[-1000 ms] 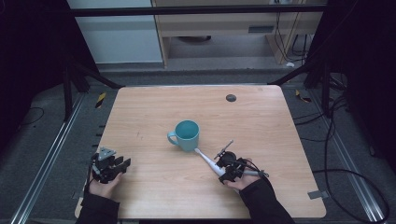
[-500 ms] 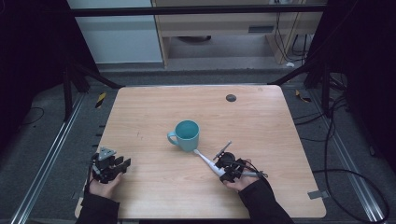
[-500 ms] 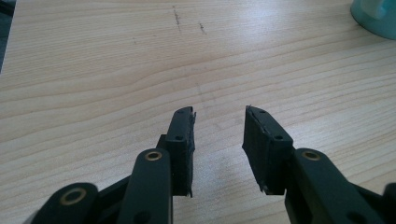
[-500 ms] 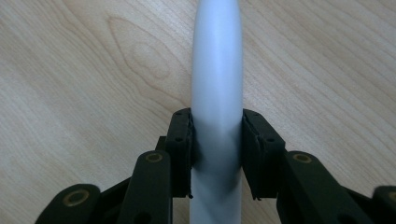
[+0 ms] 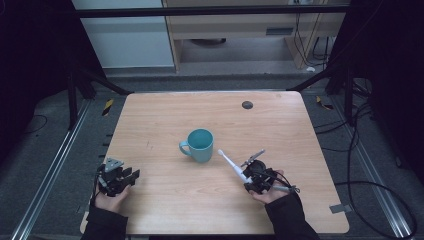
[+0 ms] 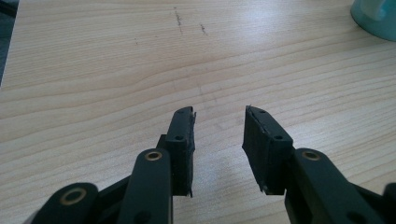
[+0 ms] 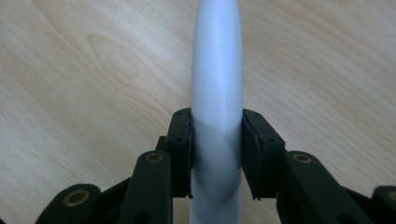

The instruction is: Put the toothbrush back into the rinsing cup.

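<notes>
A teal mug (image 5: 201, 145) stands upright near the middle of the wooden table (image 5: 165, 115); its edge also shows in the left gripper view (image 6: 376, 18). My right gripper (image 5: 251, 173) is shut on the handle of a white electric toothbrush (image 5: 232, 165), right of the mug. The brush head points up-left toward the mug. In the right gripper view the jaws have just been closing, and the pads now press both sides of the white handle (image 7: 217, 70). My left gripper (image 5: 131, 176) rests at the table's front left, open with nothing between its pads (image 6: 264, 140).
A small dark round spot (image 5: 247, 105) sits on the table's far right part. Bare wood lies between the left gripper and the mug. Cables (image 5: 360, 150) trail on the floor to the right, and black frame legs stand at the far corners.
The right hand has shifted slightly right and away from the front edge, carrying the toothbrush a little off the table. The left gripper has stayed put.
</notes>
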